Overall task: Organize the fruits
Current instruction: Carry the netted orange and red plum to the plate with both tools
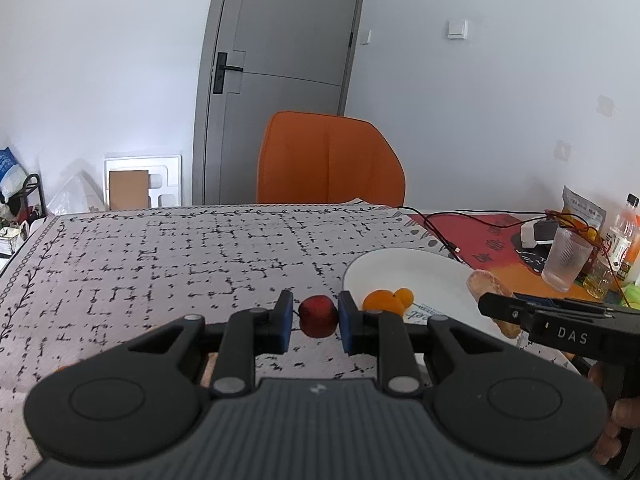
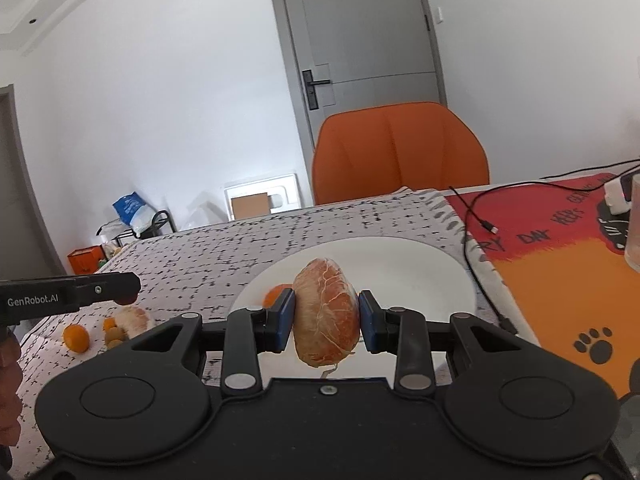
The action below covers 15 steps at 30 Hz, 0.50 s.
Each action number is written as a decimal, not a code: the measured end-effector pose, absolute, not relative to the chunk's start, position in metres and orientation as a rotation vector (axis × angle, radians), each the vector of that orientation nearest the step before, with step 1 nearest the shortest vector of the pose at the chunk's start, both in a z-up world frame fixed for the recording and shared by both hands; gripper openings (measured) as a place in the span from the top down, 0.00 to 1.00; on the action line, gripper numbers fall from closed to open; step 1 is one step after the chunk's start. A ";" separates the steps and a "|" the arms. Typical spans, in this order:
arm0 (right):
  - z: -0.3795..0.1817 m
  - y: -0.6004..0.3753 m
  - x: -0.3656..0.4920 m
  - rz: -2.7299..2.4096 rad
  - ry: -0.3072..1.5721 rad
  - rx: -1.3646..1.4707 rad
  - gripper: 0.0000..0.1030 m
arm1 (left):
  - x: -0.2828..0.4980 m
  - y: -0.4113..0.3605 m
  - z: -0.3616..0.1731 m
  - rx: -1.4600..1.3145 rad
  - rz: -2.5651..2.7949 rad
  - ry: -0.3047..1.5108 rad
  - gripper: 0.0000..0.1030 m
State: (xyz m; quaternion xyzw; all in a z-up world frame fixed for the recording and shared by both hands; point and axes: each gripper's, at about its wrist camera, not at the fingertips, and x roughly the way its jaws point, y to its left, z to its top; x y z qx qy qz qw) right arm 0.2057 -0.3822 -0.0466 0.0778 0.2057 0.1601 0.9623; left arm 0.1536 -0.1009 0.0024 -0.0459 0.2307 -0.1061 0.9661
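Note:
My left gripper (image 1: pixel 318 314) is shut on a small dark-red fruit (image 1: pixel 319 317), held above the patterned tablecloth just left of the white plate (image 1: pixel 424 272). Two small oranges (image 1: pixel 382 300) lie at the plate's near-left rim. My right gripper (image 2: pixel 326 318) is shut on a peeled citrus piece (image 2: pixel 326 308) and hangs over the near part of the plate (image 2: pixel 408 268). One orange (image 2: pixel 277 294) shows on the plate behind its left finger. On the cloth at the left lie another peeled piece (image 2: pixel 135 317), an orange (image 2: pixel 76 338) and smaller fruits (image 2: pixel 114 332).
An orange chair (image 1: pixel 330 158) stands at the table's far side. To the right of the plate, a red and orange mat (image 2: pixel 560 264) carries black cables (image 2: pixel 476 216), a ribbed glass (image 1: pixel 566 258), bottles (image 1: pixel 624 236) and a snack bag (image 1: pixel 584 208).

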 end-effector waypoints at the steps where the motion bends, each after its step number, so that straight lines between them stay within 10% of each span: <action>1: -0.047 -0.385 0.206 0.319 0.417 0.161 0.69 | 0.155 -0.103 0.003 -0.090 -0.216 0.467 0.78; 15: -0.058 -0.415 0.221 0.254 0.430 0.200 0.68 | 0.175 -0.143 -0.002 -0.042 -0.268 0.489 0.78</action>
